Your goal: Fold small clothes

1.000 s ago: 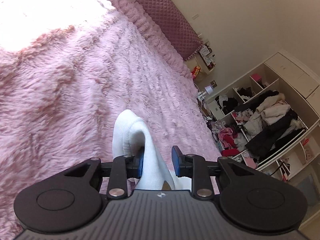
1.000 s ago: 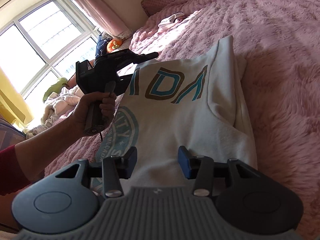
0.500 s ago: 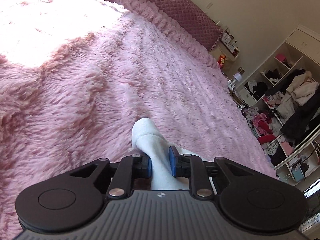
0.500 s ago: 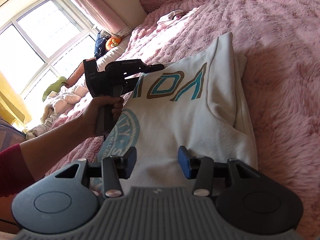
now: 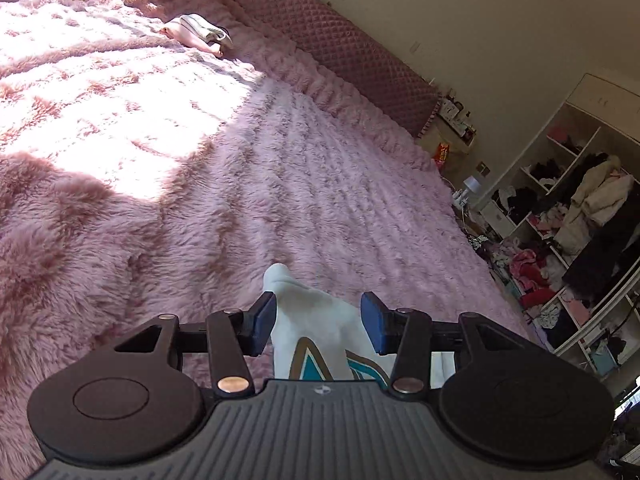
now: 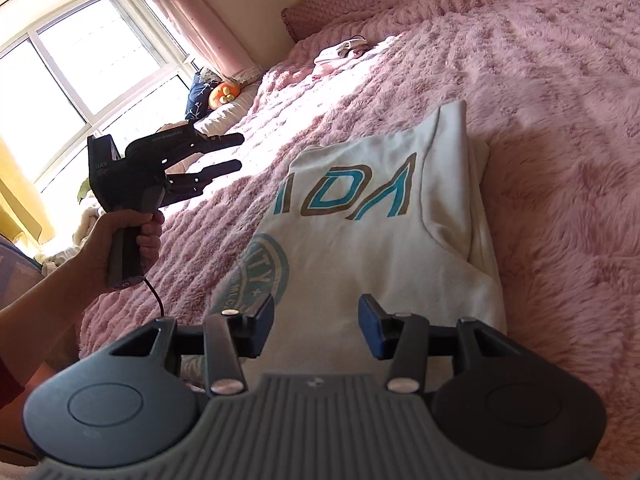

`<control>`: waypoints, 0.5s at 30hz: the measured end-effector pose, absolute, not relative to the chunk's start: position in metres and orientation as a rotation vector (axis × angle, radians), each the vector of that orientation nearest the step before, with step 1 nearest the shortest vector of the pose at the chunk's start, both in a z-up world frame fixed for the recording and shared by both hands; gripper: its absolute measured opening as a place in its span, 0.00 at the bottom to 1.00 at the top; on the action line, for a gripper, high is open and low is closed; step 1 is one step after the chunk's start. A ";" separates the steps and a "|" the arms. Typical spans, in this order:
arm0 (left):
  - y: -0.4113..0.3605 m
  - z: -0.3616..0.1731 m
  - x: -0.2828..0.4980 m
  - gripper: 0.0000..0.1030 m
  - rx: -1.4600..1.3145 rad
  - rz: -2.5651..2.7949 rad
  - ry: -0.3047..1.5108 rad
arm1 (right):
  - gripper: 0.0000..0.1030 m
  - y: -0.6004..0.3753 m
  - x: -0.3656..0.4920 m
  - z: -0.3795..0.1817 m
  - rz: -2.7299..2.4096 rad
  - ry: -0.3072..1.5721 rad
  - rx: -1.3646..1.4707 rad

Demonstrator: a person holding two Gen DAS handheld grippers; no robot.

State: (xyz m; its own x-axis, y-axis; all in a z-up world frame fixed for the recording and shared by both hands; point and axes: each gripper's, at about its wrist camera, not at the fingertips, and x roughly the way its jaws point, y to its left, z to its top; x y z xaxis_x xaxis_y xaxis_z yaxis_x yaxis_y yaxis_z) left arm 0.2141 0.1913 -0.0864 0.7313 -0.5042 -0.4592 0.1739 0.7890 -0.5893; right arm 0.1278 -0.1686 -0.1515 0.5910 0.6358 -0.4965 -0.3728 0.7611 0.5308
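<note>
your left gripper (image 5: 318, 322) has just been opening its jaws, and now they stand apart with a corner of the white shirt (image 5: 310, 322) showing between and beyond them; neither blue pad presses on the cloth, so the grip is released. in the right wrist view you see that same left gripper (image 6: 236, 152) at about 9 o'clock, lifted off the bed and clear of the shirt (image 6: 380, 240), with your left hand (image 6: 128, 244) wrapped round its handle and a thin cable hanging below.

your right gripper (image 6: 316, 322) hovers at 6 o'clock over the near end of the shirt, jaws parted, nothing clamped; whether the pads touch the cloth under them you cannot tell.

the shirt lies folded into a long panel on the pink fluffy blanket (image 6: 560, 128), running from 6 o'clock up toward 12 o'clock. its teal and brown lettering (image 6: 348, 196) faces up, and a round teal print (image 6: 260, 276) sits toward 8 o'clock. a folded-under layer peeks out along the edge at 3 o'clock.

farther up the bed, near 12 o'clock, a small pale garment (image 6: 340, 54) lies on the blanket, well apart from the shirt. a quilted headboard cushion (image 5: 340, 48) runs along the far edge, and open shelves (image 5: 580, 240) stuffed with clothes stand at 3 o'clock in the left wrist view.
</note>
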 end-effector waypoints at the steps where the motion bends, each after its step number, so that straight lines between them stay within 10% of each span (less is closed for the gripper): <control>1: 0.182 -0.086 0.198 0.52 -0.553 -0.420 0.658 | 0.43 -0.170 0.118 -0.143 0.595 0.689 0.347; 15: 0.132 -0.154 0.079 0.46 -0.670 -0.401 0.767 | 0.42 -0.187 0.086 -0.177 0.468 0.796 0.248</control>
State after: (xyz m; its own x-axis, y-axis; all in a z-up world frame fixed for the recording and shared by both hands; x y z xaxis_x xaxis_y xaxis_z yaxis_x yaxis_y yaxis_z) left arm 0.0786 0.1320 -0.1540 0.6615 -0.5579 -0.5011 0.0934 0.7243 -0.6831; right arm 0.0864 -0.1869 -0.1769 0.6052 0.4915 -0.6262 -0.3085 0.8700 0.3846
